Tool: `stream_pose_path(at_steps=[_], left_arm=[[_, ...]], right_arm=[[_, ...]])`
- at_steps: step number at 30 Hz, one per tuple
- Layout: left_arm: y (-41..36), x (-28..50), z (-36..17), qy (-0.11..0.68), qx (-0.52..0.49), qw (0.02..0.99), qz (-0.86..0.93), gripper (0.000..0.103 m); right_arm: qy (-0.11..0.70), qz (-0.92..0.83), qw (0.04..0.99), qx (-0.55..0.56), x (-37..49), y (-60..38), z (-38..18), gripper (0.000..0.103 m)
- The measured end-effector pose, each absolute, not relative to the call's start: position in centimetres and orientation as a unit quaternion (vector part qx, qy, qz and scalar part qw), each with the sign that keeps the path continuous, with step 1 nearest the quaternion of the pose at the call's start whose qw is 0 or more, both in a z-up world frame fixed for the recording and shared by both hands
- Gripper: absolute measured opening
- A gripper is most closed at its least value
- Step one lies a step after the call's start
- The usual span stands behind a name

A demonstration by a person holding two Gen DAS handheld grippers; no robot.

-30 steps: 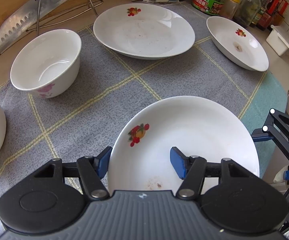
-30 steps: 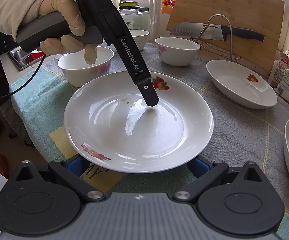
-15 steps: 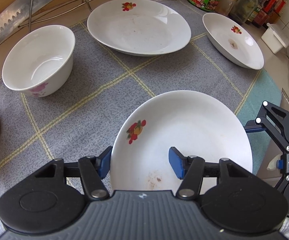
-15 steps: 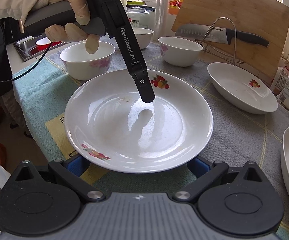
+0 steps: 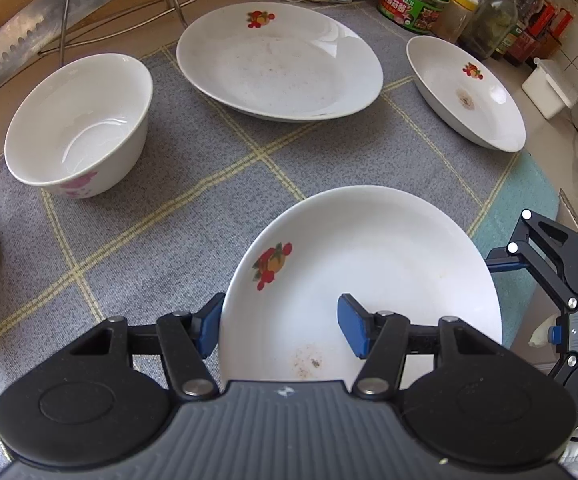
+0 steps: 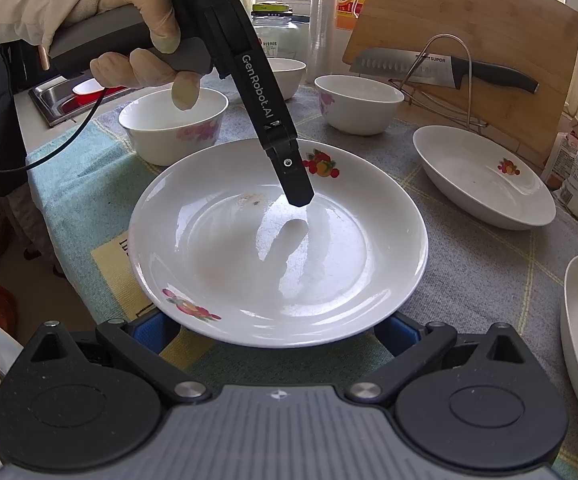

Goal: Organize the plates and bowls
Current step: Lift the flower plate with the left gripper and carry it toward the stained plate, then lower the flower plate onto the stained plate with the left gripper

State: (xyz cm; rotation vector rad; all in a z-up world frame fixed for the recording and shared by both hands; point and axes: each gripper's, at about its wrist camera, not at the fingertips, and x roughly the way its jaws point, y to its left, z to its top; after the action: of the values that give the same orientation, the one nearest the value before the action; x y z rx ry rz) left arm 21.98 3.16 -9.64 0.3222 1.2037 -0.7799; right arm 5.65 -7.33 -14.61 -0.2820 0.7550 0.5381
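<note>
- Three white ceramic plates with fruit prints, none stacked: nearest round plate (image 6: 277,264) on the grey checked cloth (image 5: 169,208) at the table's edge, large oval plate (image 5: 281,64) and smaller deep plate (image 5: 465,96) well apart beyond.
- White flowered bowls (image 6: 173,128) also standing singly; sorting barely begun, by the look of it.
- Left gripper (image 5: 281,328) fairly narrow, astride the nearest plate's rim, pads not pressing.
- Right gripper (image 6: 275,332) spread wide, pads tucked under the near rim, clamping nothing.
- Against a second earlier, hardly any change.
</note>
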Motion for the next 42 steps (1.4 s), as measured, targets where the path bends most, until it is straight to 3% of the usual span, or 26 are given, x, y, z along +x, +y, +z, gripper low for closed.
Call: stream_pose_path(at_steps=[42], left_arm=[[-7.9,24.6,-4.9,0.52,0.139,0.764,-0.356,0.058]], right_arm=[[0.347,0.275,0.884,-0.151,8.7,-19.4,-10.7,0.103]])
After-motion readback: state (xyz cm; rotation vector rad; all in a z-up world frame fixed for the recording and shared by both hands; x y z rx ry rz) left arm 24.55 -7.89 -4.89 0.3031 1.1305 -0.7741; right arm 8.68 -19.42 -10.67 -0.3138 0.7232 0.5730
